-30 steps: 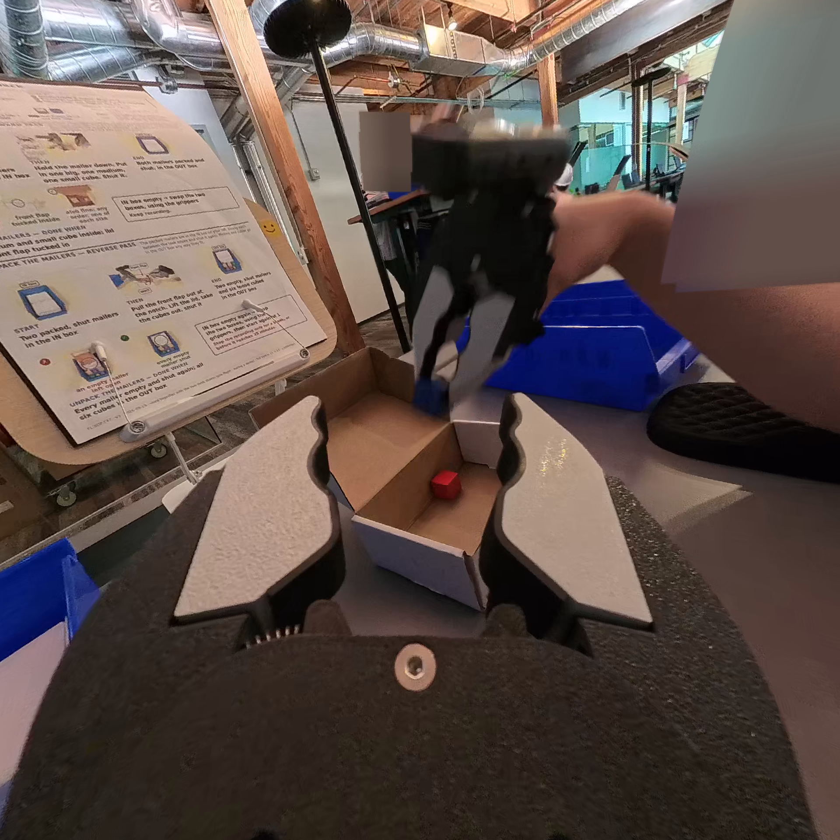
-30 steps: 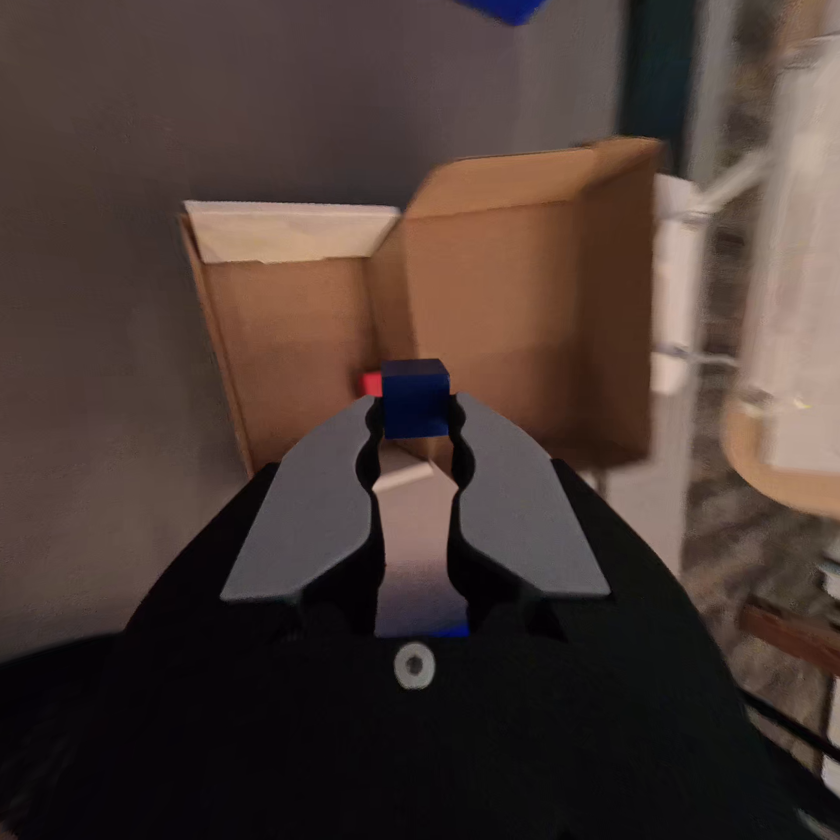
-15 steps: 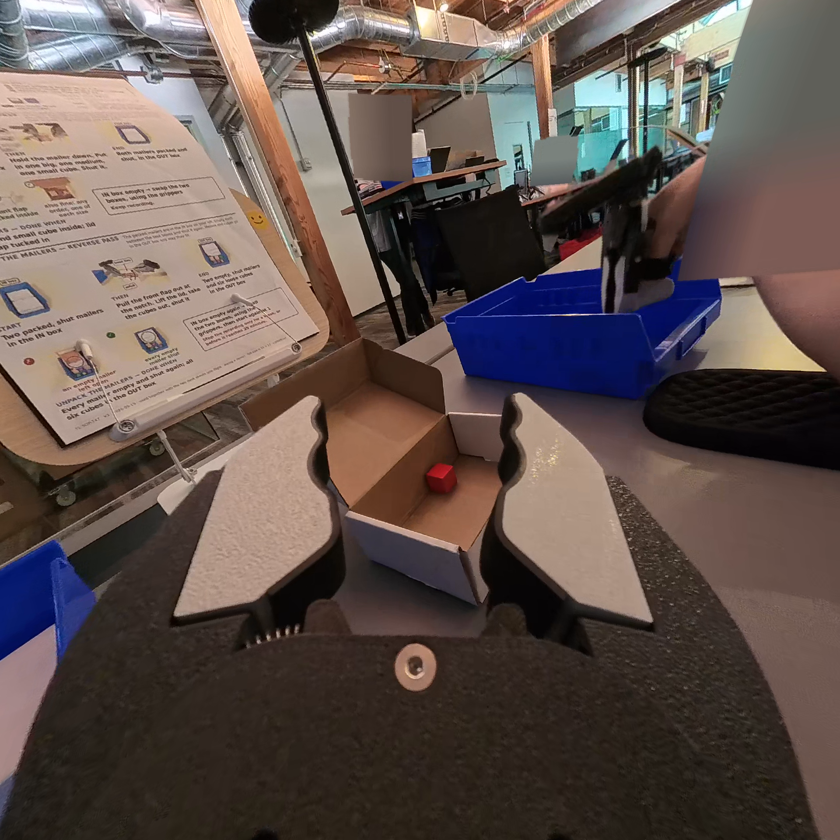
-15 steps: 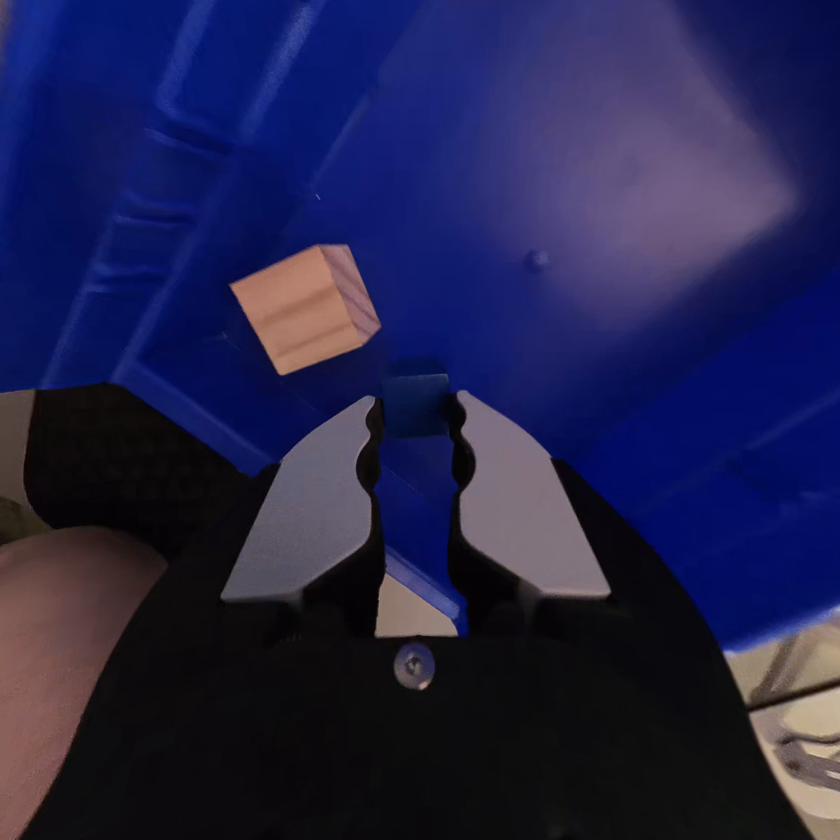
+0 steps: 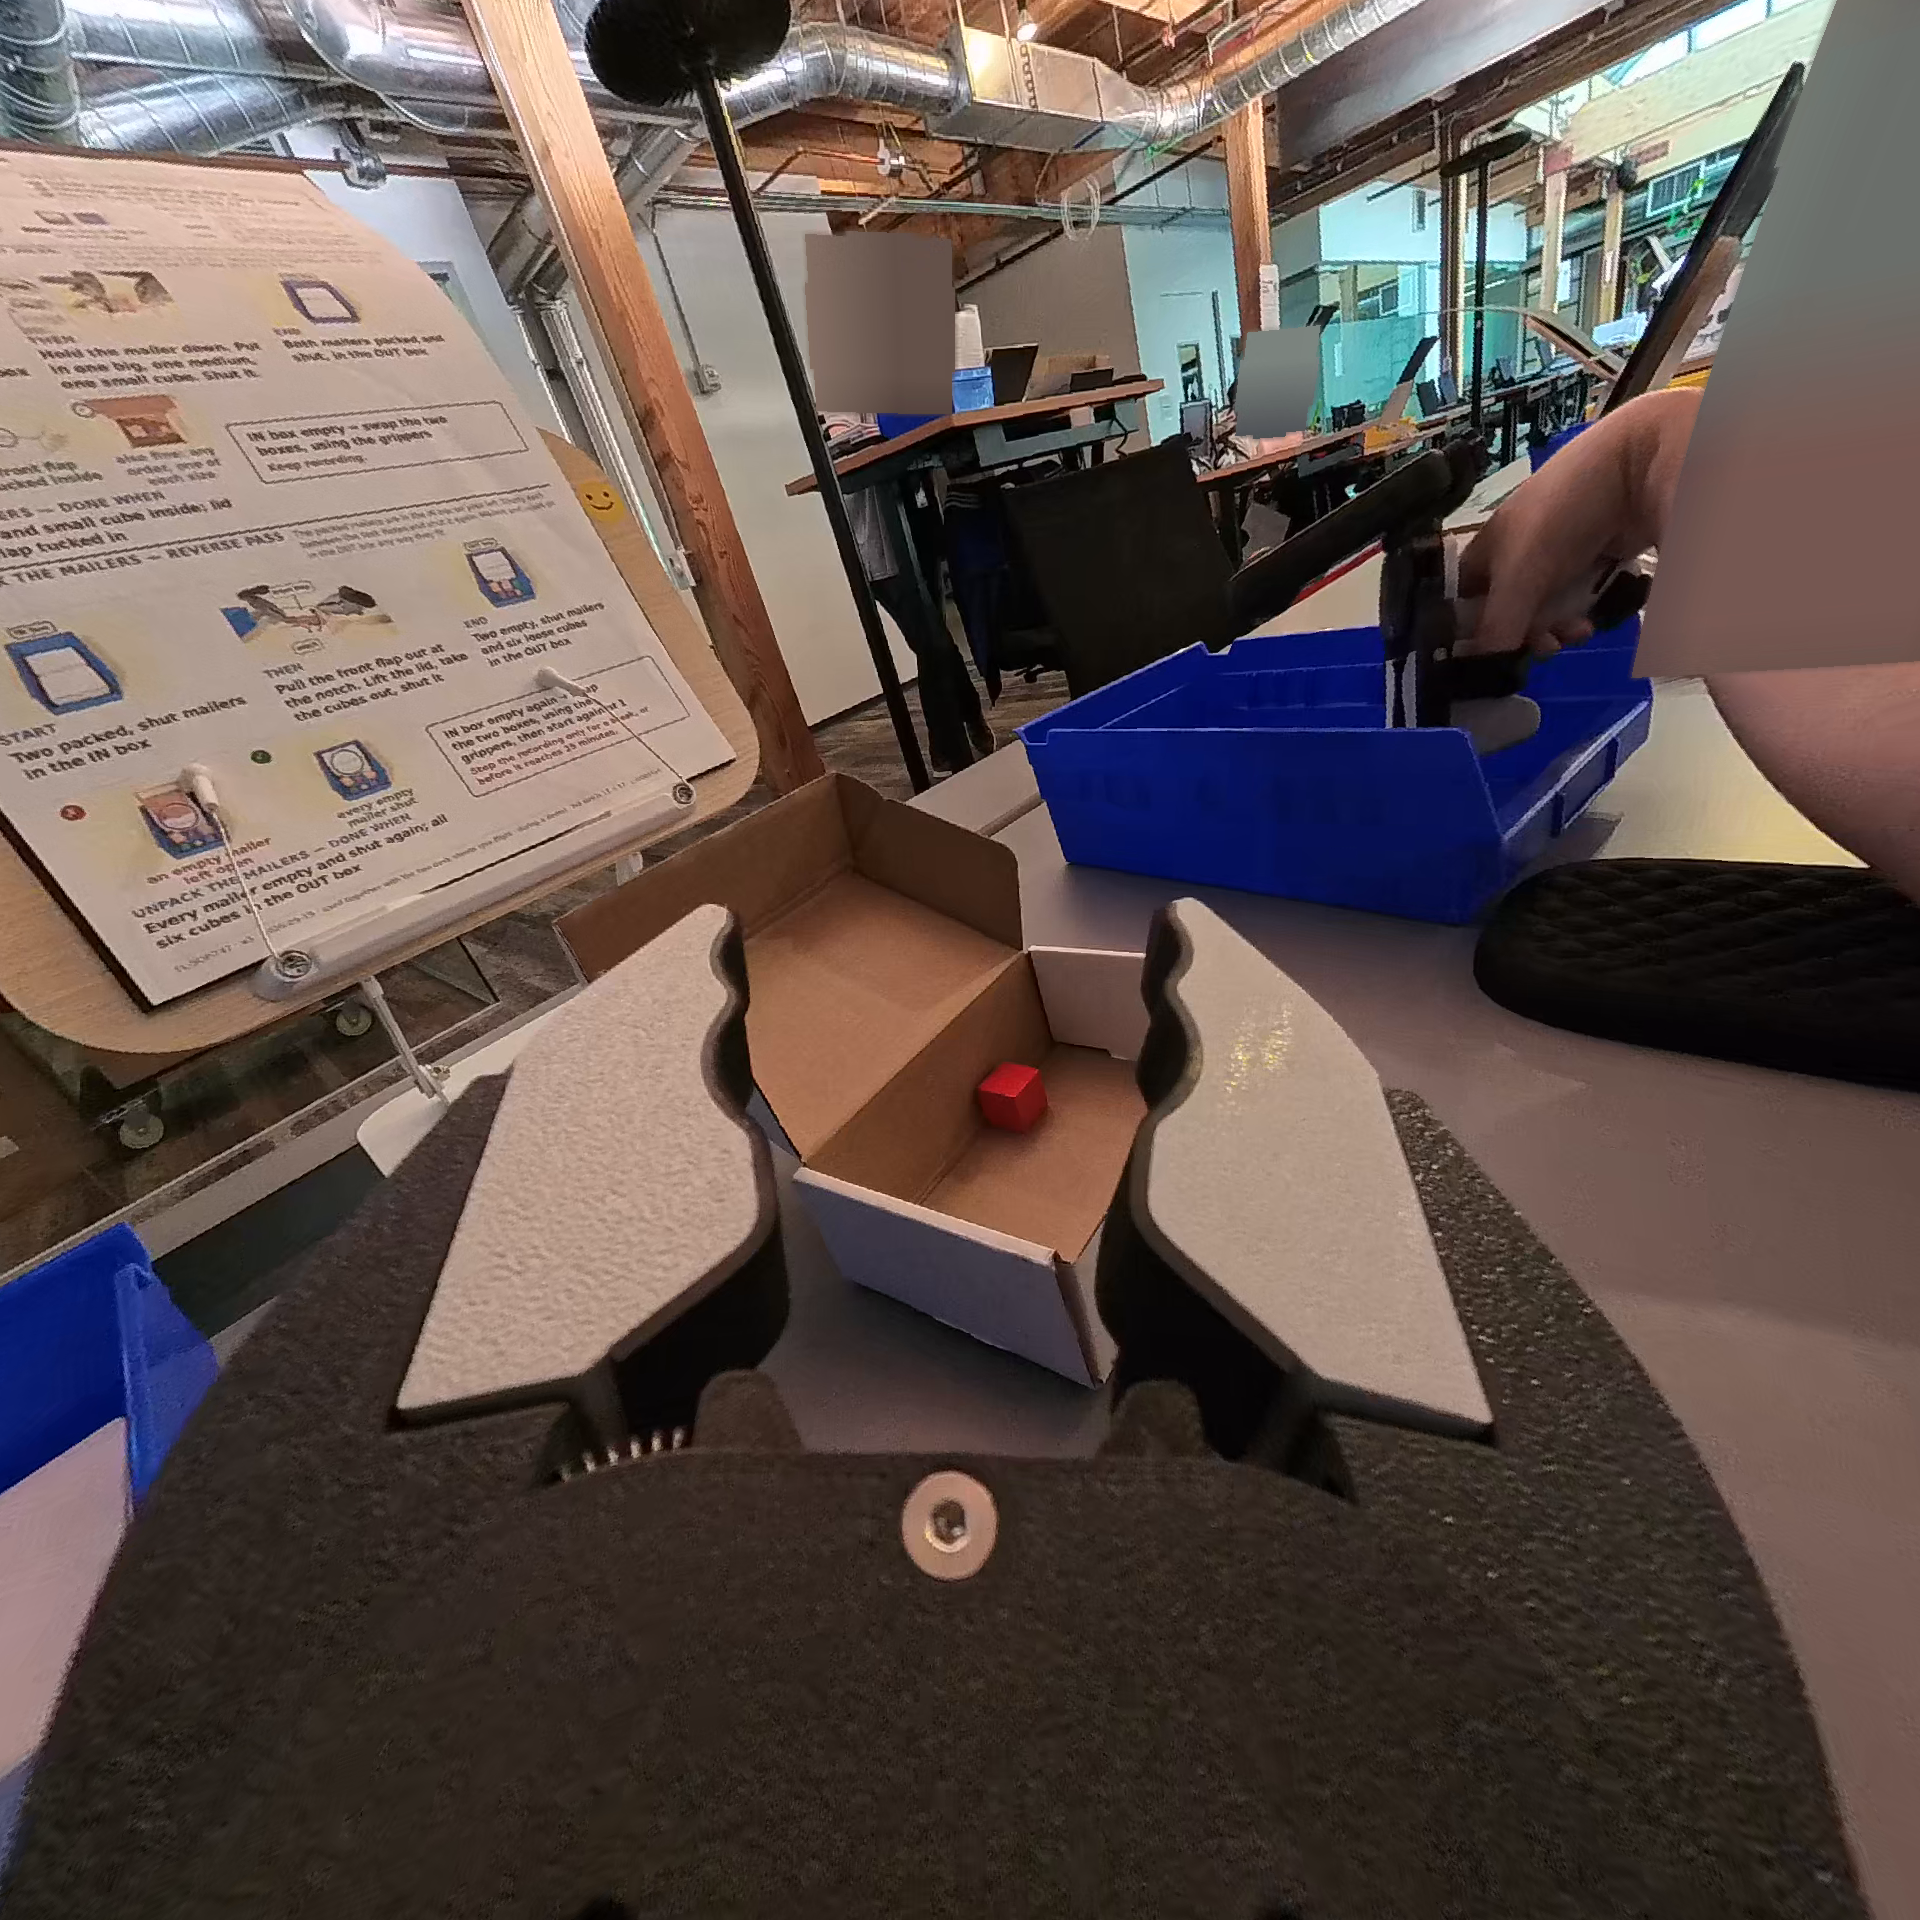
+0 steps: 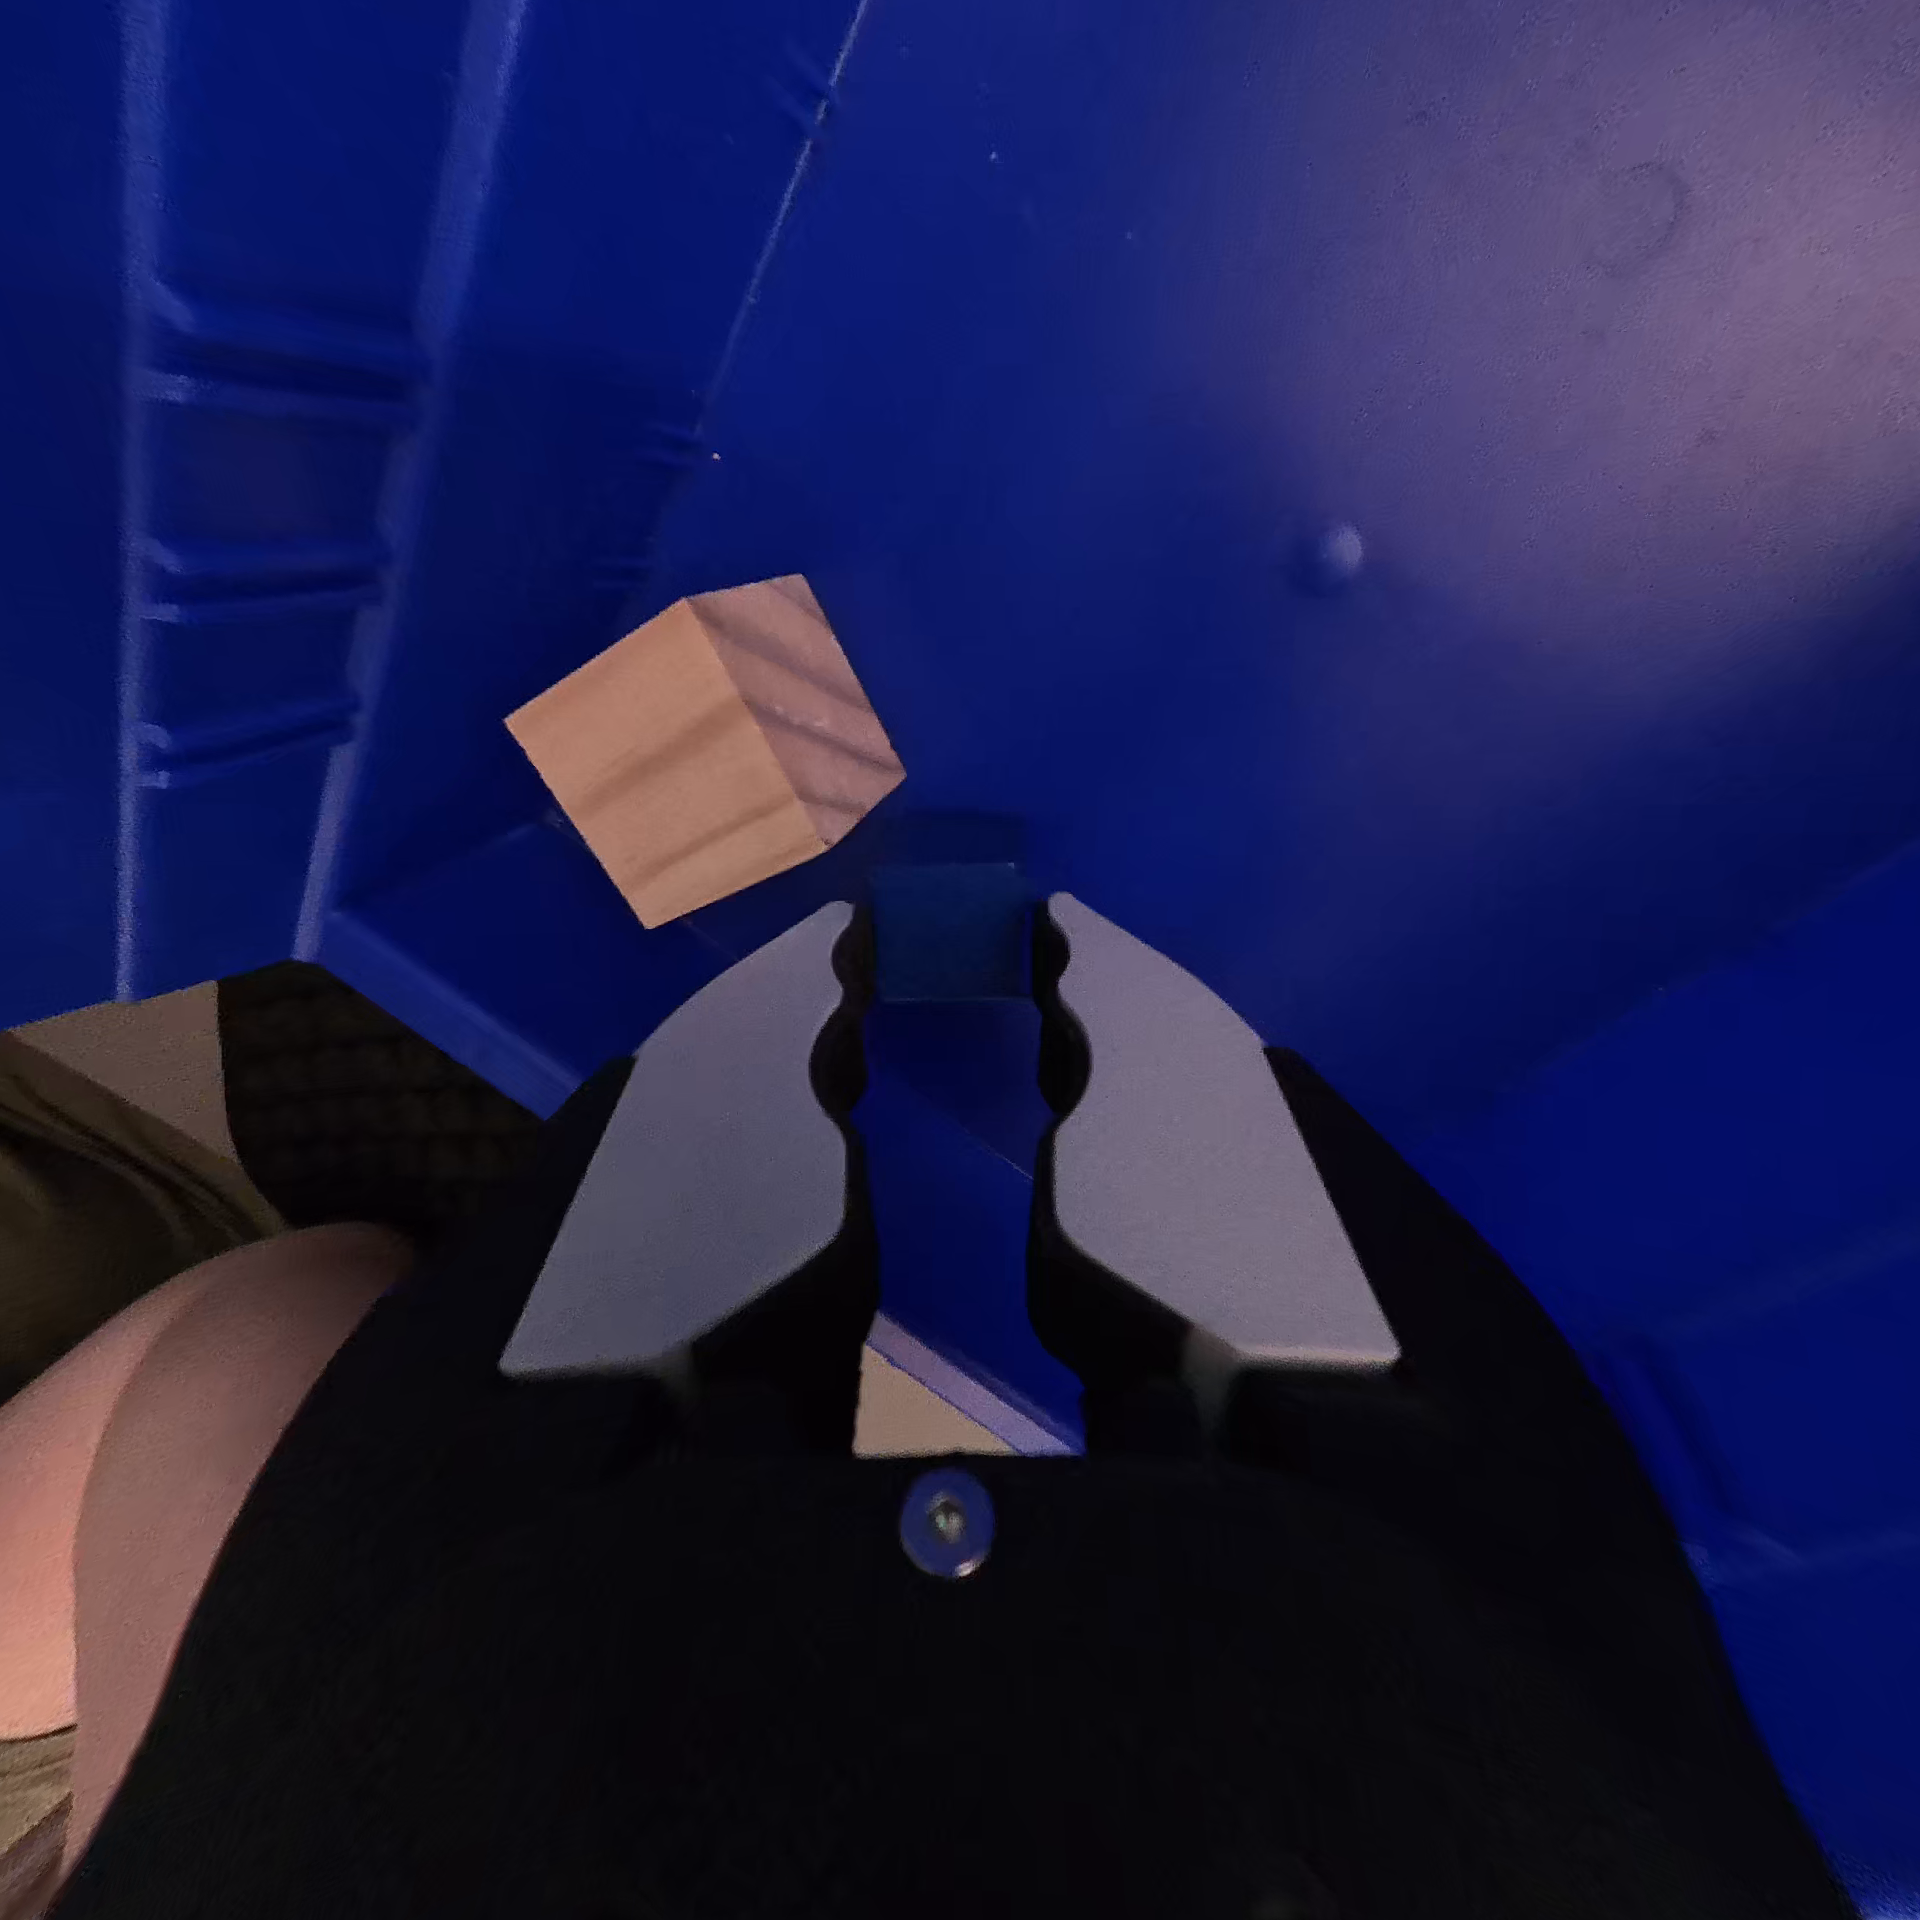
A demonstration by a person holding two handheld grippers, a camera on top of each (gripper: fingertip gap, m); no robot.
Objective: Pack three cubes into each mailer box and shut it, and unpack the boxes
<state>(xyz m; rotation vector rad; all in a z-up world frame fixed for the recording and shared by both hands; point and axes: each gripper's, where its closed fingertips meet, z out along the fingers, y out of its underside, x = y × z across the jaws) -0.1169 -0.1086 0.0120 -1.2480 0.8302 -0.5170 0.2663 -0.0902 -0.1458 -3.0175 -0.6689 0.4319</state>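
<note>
An open white mailer box point(image 5: 956, 1278) with a brown inside stands on the grey table, its lid tipped back. A small red cube point(image 5: 1010, 1095) lies inside it. My left gripper point(image 5: 943, 1023) is open and empty, its fingers on either side of the box. My right gripper point(image 6: 948, 914) is shut on a blue cube point(image 6: 948, 935) and reaches down inside the blue bin point(image 6: 1351, 416). A bigger plain wooden cube point(image 6: 701, 743) lies on the bin floor just left of it. The right gripper also shows in the left wrist view point(image 5: 1439, 681), inside the bin point(image 5: 1268, 810).
An instruction board point(image 5: 312, 582) on a stand leans at the left behind the box. A black padded mat point(image 5: 1704, 966) lies on the table at the right. Another blue bin's corner point(image 5: 73, 1351) is at the near left. A person's forearm point(image 5: 1818, 769) is at the right.
My right gripper has carried the blue cube from over the mailer box to the blue bin and lowered it inside. The left gripper and the box stay put.
</note>
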